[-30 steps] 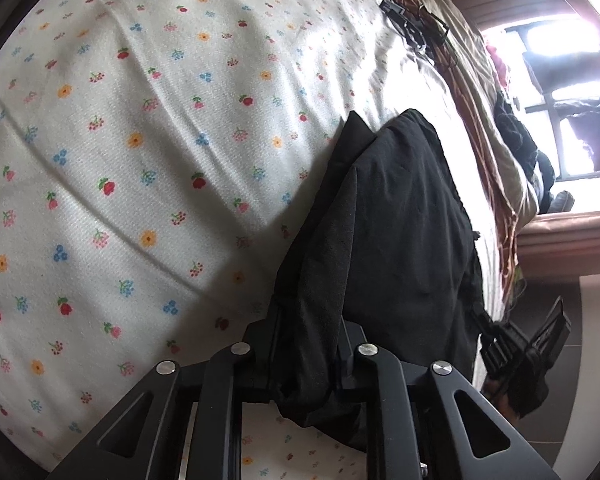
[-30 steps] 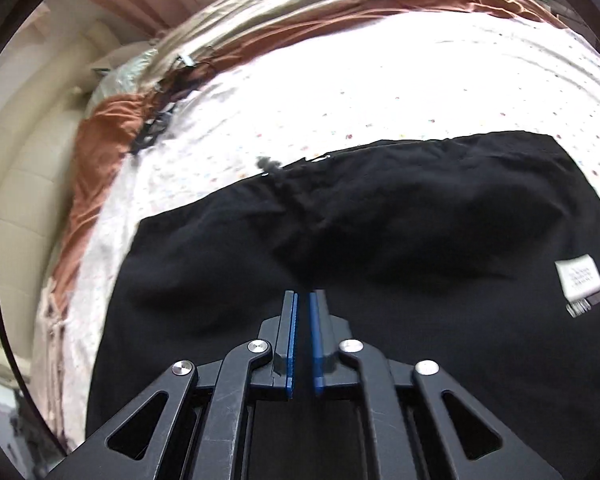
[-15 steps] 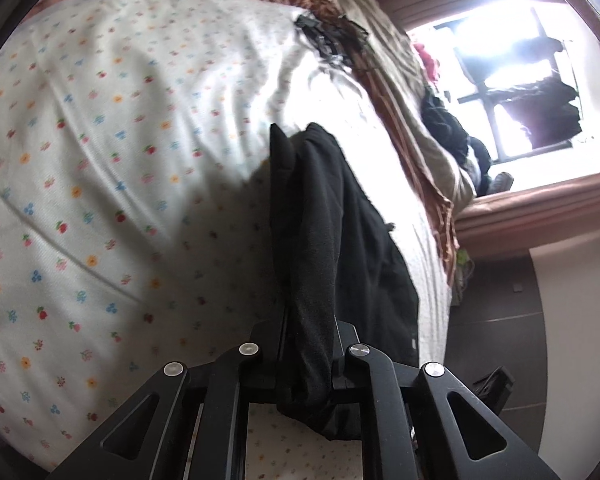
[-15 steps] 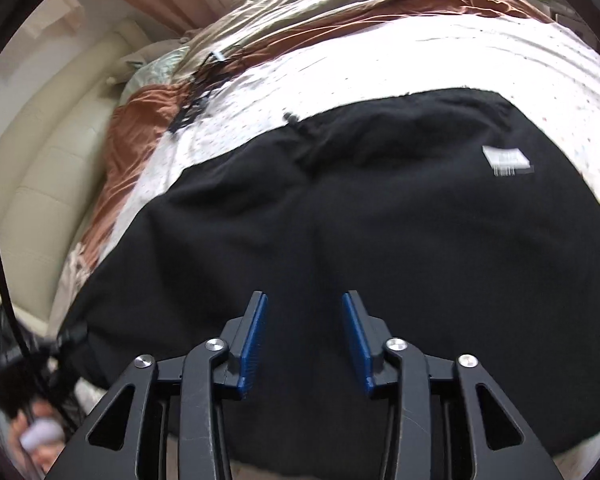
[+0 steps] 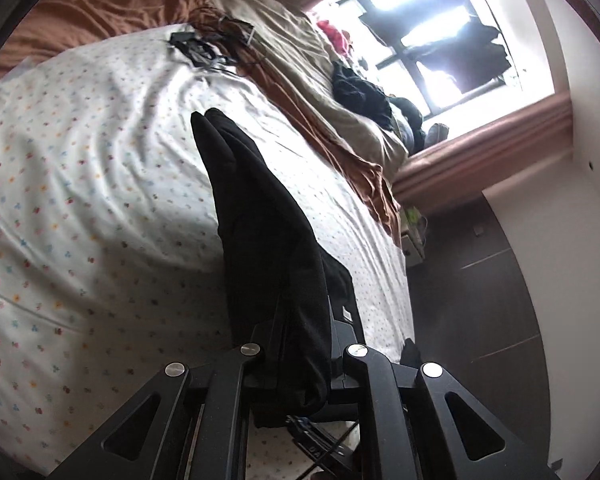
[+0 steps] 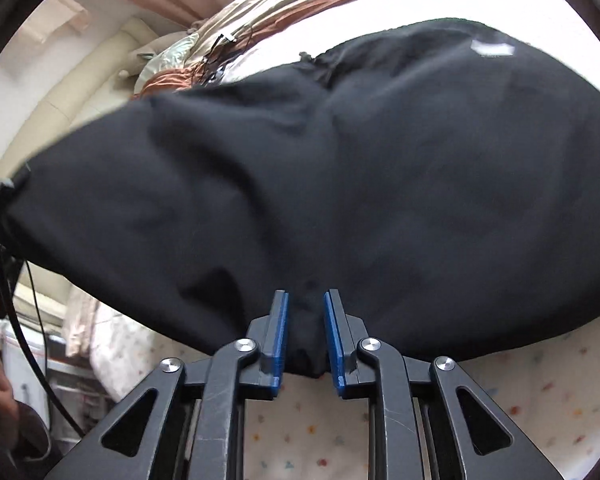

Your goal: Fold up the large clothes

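Observation:
A large black garment (image 6: 380, 168) hangs lifted above the bed, with a small white label (image 6: 493, 48) near its far right. My right gripper (image 6: 305, 300) is shut on the garment's near edge, the cloth bunched between its blue pads (image 6: 279, 320). In the left wrist view the same black garment (image 5: 260, 216) stands up as a narrow fold. My left gripper (image 5: 300, 332) is shut on its near end, fingertips hidden in the cloth.
The bed has a white floral sheet (image 5: 80, 184). A brown and beige blanket (image 5: 324, 92) lies bunched along the far side, with black cables (image 5: 208, 46) on it. Dark clothes (image 5: 364, 92) are piled by the window (image 5: 440, 36). Dark floor (image 5: 472, 320) lies to the right.
Both grippers have lifted the garment off the sheet. The right gripper opened half a second ago and has now closed on the garment's near edge. The left stayed shut on its end.

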